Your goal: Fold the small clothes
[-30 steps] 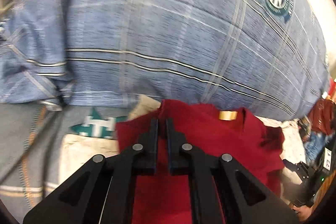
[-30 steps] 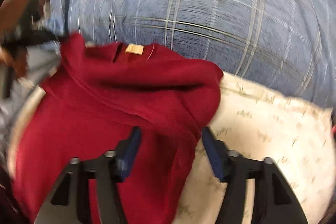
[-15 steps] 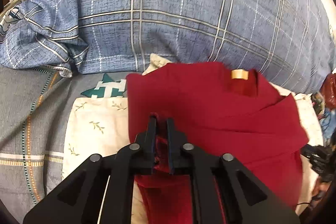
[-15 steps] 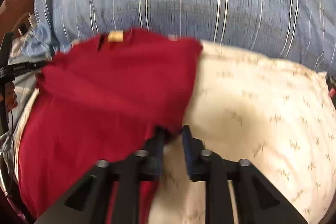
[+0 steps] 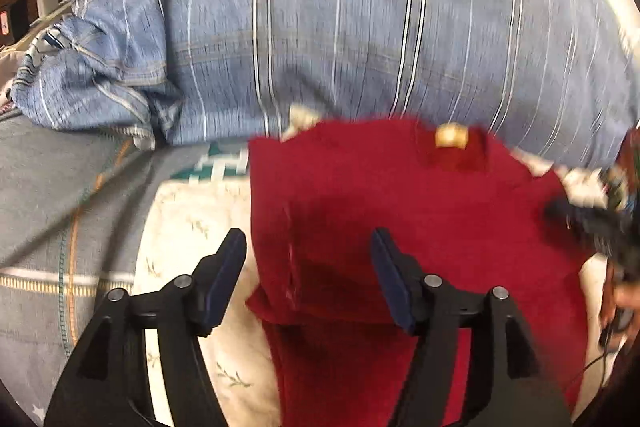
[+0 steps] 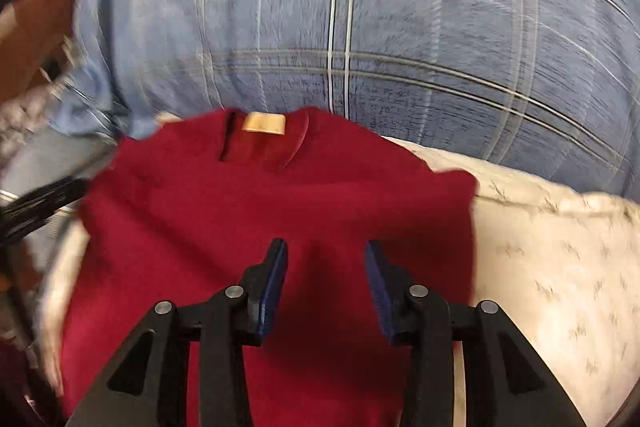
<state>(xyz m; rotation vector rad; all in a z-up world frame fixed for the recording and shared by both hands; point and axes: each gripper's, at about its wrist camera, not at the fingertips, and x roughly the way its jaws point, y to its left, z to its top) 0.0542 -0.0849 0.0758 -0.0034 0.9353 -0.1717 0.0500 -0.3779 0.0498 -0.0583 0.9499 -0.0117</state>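
Now both tools are opening: the left tool (image 5: 306, 247) straddles the dark red knitted garment's (image 5: 400, 207) folded edge, apparently without pinching it; the right tool (image 6: 326, 259) hangs over the garment, which lies on a cream leaf-print cushion (image 6: 560, 259) below the blue plaid duvet (image 6: 400, 27).

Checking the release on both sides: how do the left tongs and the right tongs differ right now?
The left tongs gape wider than the right tongs. The left straddle the red shirt's folded side edge; the right hang over its middle. Shared: both are opening, neither pinching cloth.
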